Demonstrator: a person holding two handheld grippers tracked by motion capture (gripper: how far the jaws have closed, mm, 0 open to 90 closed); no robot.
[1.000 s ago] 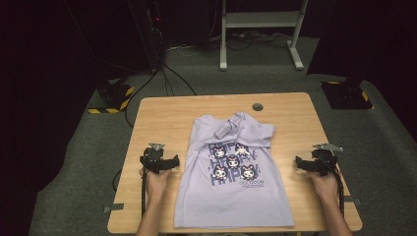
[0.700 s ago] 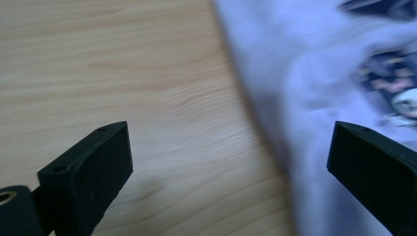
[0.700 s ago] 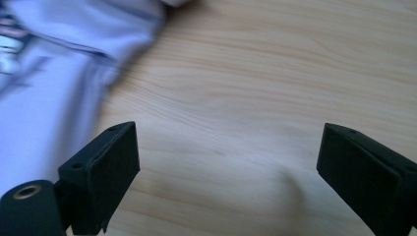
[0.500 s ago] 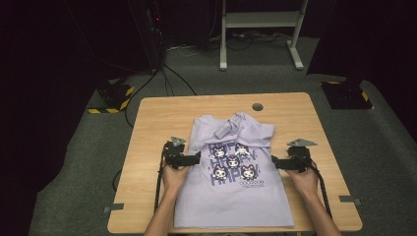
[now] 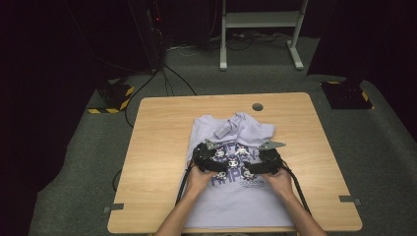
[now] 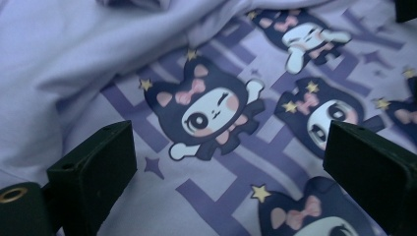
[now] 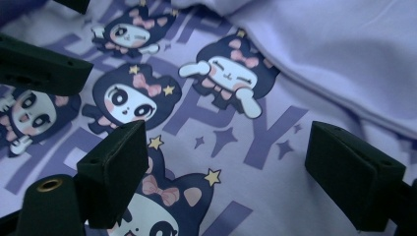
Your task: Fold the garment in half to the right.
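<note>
Item: lavender T-shirt (image 5: 236,196) with cartoon print (image 6: 206,110), lying flat on the wooden surface (image 5: 157,147), collar end away from the person, upper part rumpled. Left tool (image 5: 210,158): over the print's left half, jaws spread, nothing between them but printed cloth below. Right tool (image 5: 262,164): over the print's right half, jaws wide though just narrowing slightly, gripping nothing. The two tools sit near each other above mid-shirt.
</note>
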